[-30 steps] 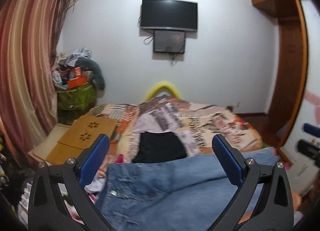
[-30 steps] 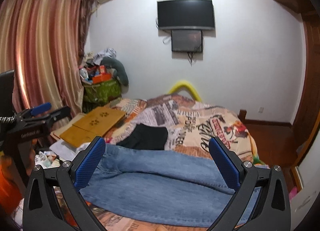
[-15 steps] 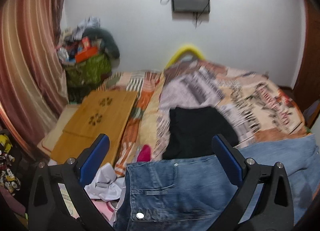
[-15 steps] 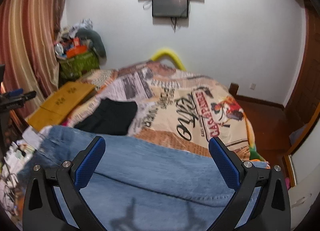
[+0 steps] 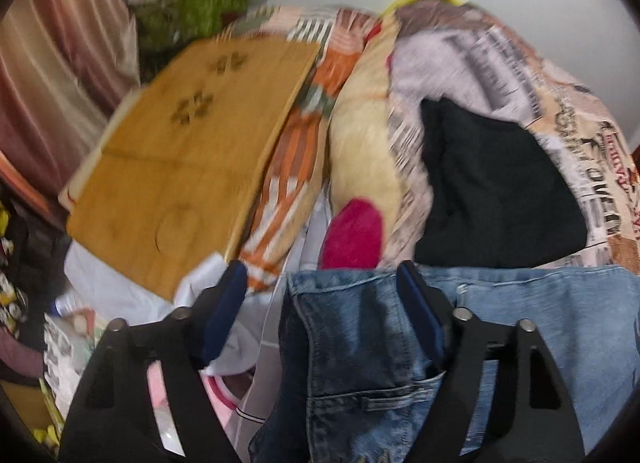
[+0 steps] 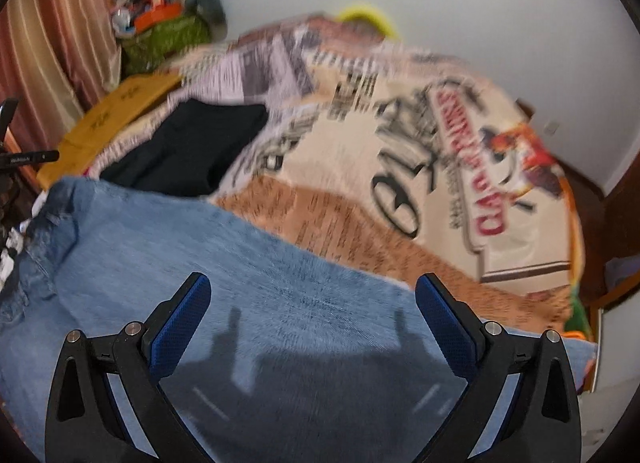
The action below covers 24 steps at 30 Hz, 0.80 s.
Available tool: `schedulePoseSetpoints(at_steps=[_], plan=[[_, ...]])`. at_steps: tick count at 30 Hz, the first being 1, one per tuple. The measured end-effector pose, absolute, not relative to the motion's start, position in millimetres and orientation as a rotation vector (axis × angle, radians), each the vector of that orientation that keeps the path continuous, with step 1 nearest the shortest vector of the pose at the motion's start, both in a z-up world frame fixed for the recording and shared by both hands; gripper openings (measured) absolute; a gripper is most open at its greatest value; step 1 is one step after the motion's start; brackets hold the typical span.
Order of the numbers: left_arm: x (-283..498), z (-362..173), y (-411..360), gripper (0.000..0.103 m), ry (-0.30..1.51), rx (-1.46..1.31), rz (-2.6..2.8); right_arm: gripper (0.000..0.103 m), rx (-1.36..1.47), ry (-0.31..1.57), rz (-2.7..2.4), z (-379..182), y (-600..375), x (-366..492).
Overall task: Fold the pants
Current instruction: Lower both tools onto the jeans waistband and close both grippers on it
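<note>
My right gripper (image 6: pixel 312 319) hangs with its jaws spread wide over the blue jeans (image 6: pixel 248 287), its shadow on the denim. Ahead lies the printed bedspread (image 6: pixel 400 167); a black garment (image 6: pixel 188 147) sits ahead-left.

bedspread (image 6: pixel 400 151) print motion-blurred, jeans (image 6: pixel 240 303) cut off at bottom edge

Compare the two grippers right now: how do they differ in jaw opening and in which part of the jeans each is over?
The left gripper has its jaws narrower, straddling the waistband corner of the jeans; the right gripper stands wider open above flat denim along the leg. The left one's right finger lies against the denim, though blur hides real contact; the right one hovers, casting a shadow. Neither has closed on fabric.
</note>
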<state>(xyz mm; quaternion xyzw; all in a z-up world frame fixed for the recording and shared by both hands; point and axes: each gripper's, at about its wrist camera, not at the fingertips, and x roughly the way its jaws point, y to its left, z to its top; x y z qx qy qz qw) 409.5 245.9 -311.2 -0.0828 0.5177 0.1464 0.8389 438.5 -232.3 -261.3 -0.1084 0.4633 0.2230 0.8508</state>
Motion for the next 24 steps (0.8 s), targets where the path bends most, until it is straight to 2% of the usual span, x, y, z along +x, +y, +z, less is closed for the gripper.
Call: schedulePoseSetpoints(at_steps=[2,4,5,9,15,18,23,24], plan=[[411,-325,252,0.062,1.132,-0.212,0.304,0.099,-0.245,1.003,0.502,-272,-228,449],[411,-335,256,0.044,1.161,-0.249,0.283,0.094,-0.250,1.033,0.532,-280,-224,458],[411,-340,256,0.040,1.174,-0.261,0.270,0.092,-0.251,1.045,0.544,-282,-223,461],[413,-353,255,0.038,1.208,-0.269,0.272,0.090,-0.262,1.069,0.614,-290,-217,469],[405,-345,256,0.026,1.219,-0.287,0.248,0.086,-0.219,1.129,0.657,-295,-220,476],[402,-335,259,0.024,1.221,-0.303,0.209,0.076,-0.214,1.144,0.675,-295,-217,477],[407,-342,259,0.024,1.277,-0.338,0.195,0.049,-0.209,1.145,0.700,-294,-207,474],[411,-348,261,0.024,1.291,-0.357,0.205,0.046,-0.208,1.146,0.704,-295,-206,474]])
